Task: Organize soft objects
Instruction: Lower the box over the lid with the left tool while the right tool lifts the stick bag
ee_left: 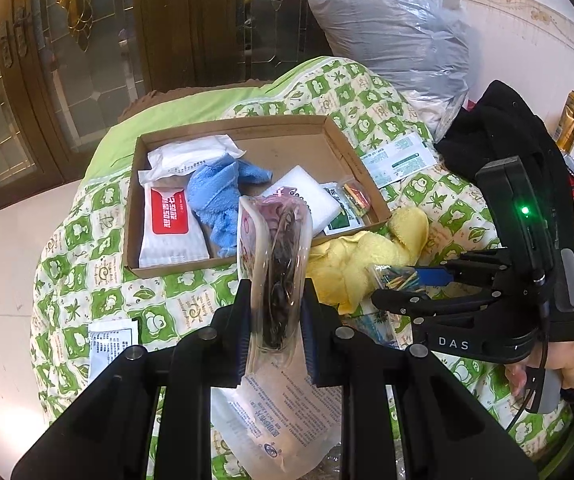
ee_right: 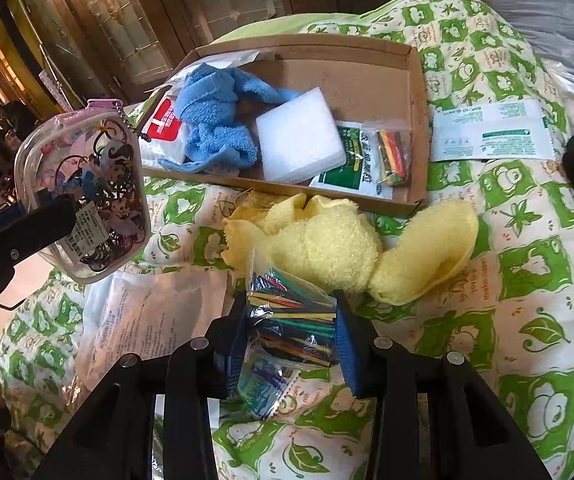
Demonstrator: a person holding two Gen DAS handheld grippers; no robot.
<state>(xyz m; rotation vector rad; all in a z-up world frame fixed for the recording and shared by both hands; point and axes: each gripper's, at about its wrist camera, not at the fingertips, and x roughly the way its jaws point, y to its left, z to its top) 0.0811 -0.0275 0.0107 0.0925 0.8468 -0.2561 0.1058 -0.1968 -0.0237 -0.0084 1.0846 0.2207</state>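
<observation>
My left gripper (ee_left: pixel 275 286) is shut on a clear pouch of dark hair ties (ee_left: pixel 277 240), held upright above the quilt; from the right wrist view the pouch (ee_right: pixel 87 184) hangs at the left. My right gripper (ee_right: pixel 292 308) is shut on a small clear bag of coloured sticks (ee_right: pixel 291 320), just in front of a crumpled yellow towel (ee_right: pixel 327 240). Beyond the towel lies a shallow cardboard box (ee_right: pixel 417 120) with a blue towel (ee_right: pixel 215 120), a white foam block (ee_right: pixel 299 140), a red-labelled wipes pack (ee_left: pixel 167 224) and small sachets inside.
Everything rests on a lumpy green-and-white quilt (ee_right: pixel 527 272). A white sachet (ee_right: pixel 491 132) lies right of the box, and flat printed packets (ee_left: pixel 283 412) lie below my left gripper. A large plastic bag (ee_left: pixel 399 28), black cloth (ee_left: pixel 483 136) and a gold can (ee_left: pixel 571 120) sit at the back right.
</observation>
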